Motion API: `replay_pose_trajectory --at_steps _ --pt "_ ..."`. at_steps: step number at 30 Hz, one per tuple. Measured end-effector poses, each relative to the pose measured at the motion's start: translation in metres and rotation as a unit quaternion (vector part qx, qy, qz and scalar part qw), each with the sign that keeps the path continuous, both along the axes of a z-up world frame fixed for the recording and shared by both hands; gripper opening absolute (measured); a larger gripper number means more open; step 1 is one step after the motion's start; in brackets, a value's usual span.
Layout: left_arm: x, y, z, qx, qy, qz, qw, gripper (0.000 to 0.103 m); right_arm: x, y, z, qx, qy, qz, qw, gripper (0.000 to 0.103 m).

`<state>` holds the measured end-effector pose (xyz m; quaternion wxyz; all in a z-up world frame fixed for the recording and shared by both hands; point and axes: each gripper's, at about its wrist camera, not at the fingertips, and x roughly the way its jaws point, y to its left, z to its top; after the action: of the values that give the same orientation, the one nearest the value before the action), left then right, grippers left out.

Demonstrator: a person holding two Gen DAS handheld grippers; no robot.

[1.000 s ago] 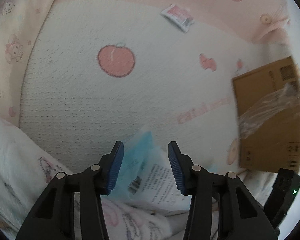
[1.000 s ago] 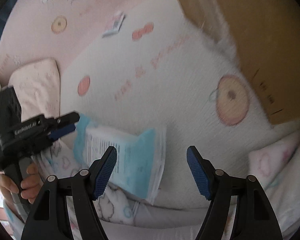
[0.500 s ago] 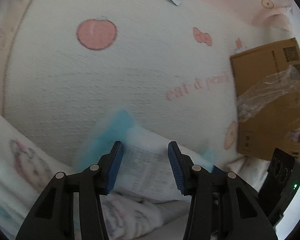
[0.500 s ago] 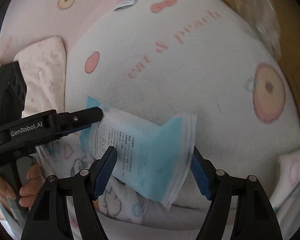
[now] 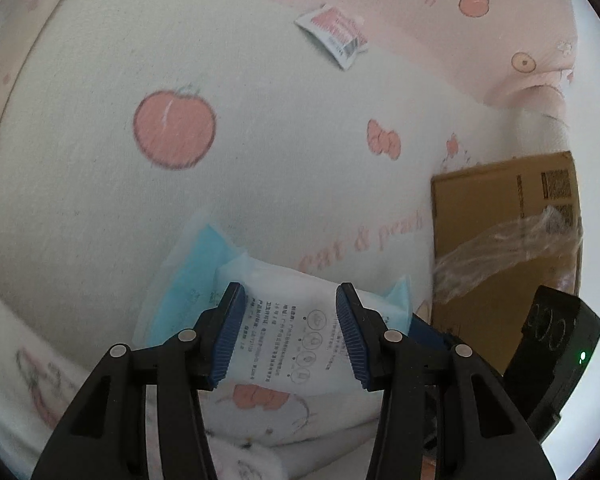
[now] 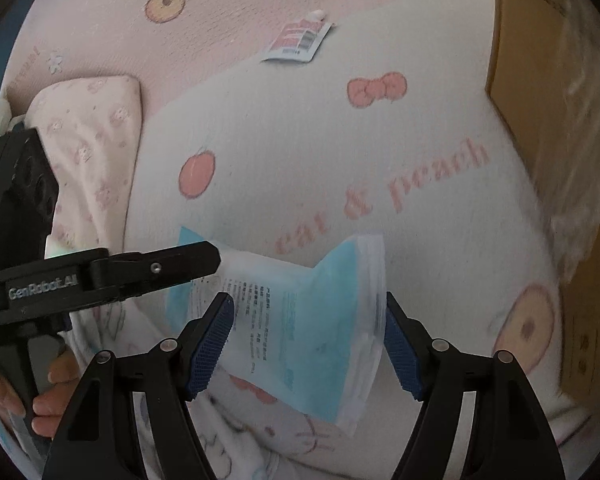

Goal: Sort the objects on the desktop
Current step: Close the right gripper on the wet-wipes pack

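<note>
A soft white blanket point(image 5: 260, 128) printed with peaches, bows and pink lettering covers the whole surface, and a pillow point(image 6: 88, 128) lies at its left side. A cardboard box point(image 5: 500, 240) with crumpled clear film sits at the right. Nearest the camera lies the blue-and-white packet point(image 6: 300, 320), flat on the blanket, its long axis slanting from upper left to lower right in the right wrist view. The right claw point(image 6: 308, 340) hangs over it, jaws spread wide and straddling its width without pressing. The left claw point(image 5: 288, 332) comes in from the left end, jaws also apart, with the printed end showing between them. A small red-and-white sachet point(image 5: 334, 34) lies well apart, farther up the blanket.
</note>
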<state>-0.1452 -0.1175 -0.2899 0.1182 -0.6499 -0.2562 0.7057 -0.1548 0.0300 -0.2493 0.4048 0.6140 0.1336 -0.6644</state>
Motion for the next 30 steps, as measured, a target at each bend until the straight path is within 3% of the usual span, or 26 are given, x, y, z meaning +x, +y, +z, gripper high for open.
replay_pose_trajectory --at_steps 7,11,16,23,28,30 --pt "0.008 -0.009 0.015 0.009 0.019 0.018 0.9996 0.058 -0.022 0.014 0.007 -0.004 -0.033 -0.043 0.998 0.072" --pt "0.016 -0.014 0.027 -0.033 0.025 0.008 0.9991 0.064 -0.018 0.025 0.009 -0.011 -0.052 -0.046 0.998 0.072" --pt "0.017 -0.019 0.015 -0.052 0.003 -0.011 0.9986 0.068 -0.009 0.031 0.006 -0.002 -0.042 -0.033 0.999 0.072" --pt "0.005 -0.004 0.018 -0.138 0.013 -0.102 0.9851 0.071 -0.007 0.039 -0.008 0.009 -0.061 -0.047 0.997 0.072" --pt "-0.008 -0.015 0.002 -0.133 -0.019 -0.096 0.9863 0.074 -0.013 0.044 -0.017 0.007 -0.075 -0.063 0.995 0.072" --pt "-0.008 -0.019 -0.003 -0.103 -0.029 -0.091 0.9901 0.074 -0.012 0.043 -0.017 0.004 -0.071 -0.060 0.996 0.071"
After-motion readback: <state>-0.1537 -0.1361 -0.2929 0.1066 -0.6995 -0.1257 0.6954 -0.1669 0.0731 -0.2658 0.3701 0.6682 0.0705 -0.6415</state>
